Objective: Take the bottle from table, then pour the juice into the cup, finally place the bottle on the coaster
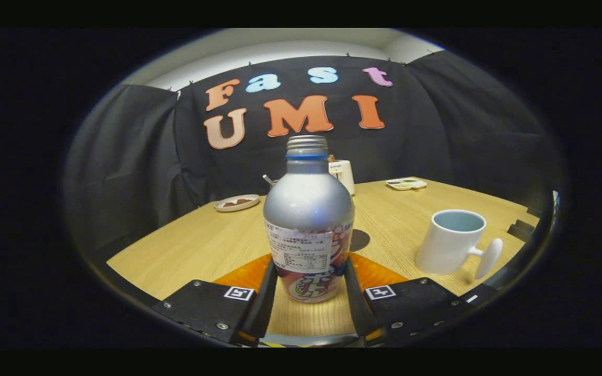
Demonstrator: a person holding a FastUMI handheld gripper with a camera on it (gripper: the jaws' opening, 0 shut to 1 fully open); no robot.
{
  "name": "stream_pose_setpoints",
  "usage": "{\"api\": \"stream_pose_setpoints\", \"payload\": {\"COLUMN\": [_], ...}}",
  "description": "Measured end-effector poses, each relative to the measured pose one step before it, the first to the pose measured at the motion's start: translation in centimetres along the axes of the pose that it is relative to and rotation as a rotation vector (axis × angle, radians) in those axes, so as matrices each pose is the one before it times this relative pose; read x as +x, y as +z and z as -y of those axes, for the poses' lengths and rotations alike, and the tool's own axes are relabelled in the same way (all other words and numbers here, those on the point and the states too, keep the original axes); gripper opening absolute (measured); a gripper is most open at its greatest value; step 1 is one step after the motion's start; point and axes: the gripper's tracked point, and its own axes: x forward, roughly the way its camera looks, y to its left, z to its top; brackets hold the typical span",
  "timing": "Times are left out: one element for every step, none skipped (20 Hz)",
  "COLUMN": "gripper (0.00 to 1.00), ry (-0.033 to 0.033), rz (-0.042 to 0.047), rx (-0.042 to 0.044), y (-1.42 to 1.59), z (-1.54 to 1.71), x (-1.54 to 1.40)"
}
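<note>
A silver metal bottle [309, 209] with a printed label stands upright between my fingers, its threaded neck uncapped above a blue ring. My gripper [310, 271] is shut on the bottle, one finger pressing each side of its lower body. An orange coaster [379, 272] shows on both sides of the bottle, just behind the fingers. I cannot tell whether the bottle's base touches the coaster or the table. A white cup [450, 243] with a pale blue inside stands to the right, beyond the right finger, its handle pointing right.
On the wooden table [201, 245], a small plate [236, 202] with red food sits far left. A white container [344, 175] stands behind the bottle. A small tray [406, 183] lies far right. The black cloth wall closes the back.
</note>
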Motion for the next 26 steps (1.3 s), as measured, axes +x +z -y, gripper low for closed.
{"api": "stream_pose_setpoints", "payload": {"gripper": [0.63,0.63,0.63,0.63,0.62,0.63,0.63,0.63,0.62,0.63,0.63,0.63,0.62,0.63,0.63,0.63,0.63,0.63,0.62,0.62,0.62,0.62,0.62,0.62,0.62,0.63], "ry": [0.01074,0.00524,0.00629,0.00807,0.00004,-0.00871,-0.00227,0.00089,0.00636,0.00941,0.00880,0.01569,0.02244,0.00327,-0.00484,-0.00280,-0.00297,0.00108,0.00210,-0.00185,0.00264,0.00020,0.00386,0.00385,0.00516,0.00440], "rz": [0.00877,0.00401,0.00405,0.00340,-0.00403,-0.00628,-0.00135,0.00018,0.00244,-0.00108,-0.00240,-0.00399,-0.01622,-0.00440,-0.00240,-0.00540,0.00485,0.00680,0.01130,0.00952,0.00126,-0.00056,-0.00202,0.00407,0.00066,0.00218], "rx": [0.03846,0.04121,0.04276,0.04037,0.03861,0.04284,0.04299,0.04715,0.05315,0.05166,0.05516,0.05666,0.04832,0.04599,0.04229,0.04134,0.03859,0.03643,0.03250,0.03546,0.02506,0.02425,0.02123,0.02284,0.02260,0.02386], "y": [0.436,0.448,0.421,0.364,0.259,0.061,0.282,0.251,0.345,0.266,0.218,0.088,-0.160,-0.109,0.000,-0.223,-0.041,0.120,0.271,0.332,0.130,0.064,0.015,-0.007,0.179,0.115], "z": [-0.028,0.009,0.099,0.045,0.211,0.385,0.143,0.003,-0.128,-0.311,-0.268,-0.458,-0.534,-0.326,-0.068,0.053,-0.046,-0.056,-0.120,-0.164,-0.201,-0.272,-0.090,0.125,0.066,-0.135], "x": [-0.172,-0.019,-0.014,0.000,-0.058,-0.117,-0.027,-0.094,0.068,0.043,0.097,0.093,0.124,0.516,0.405,0.017,0.082,-0.298,-0.306,-0.041,0.039,0.107,0.033,-0.278,-0.064,0.053]}}
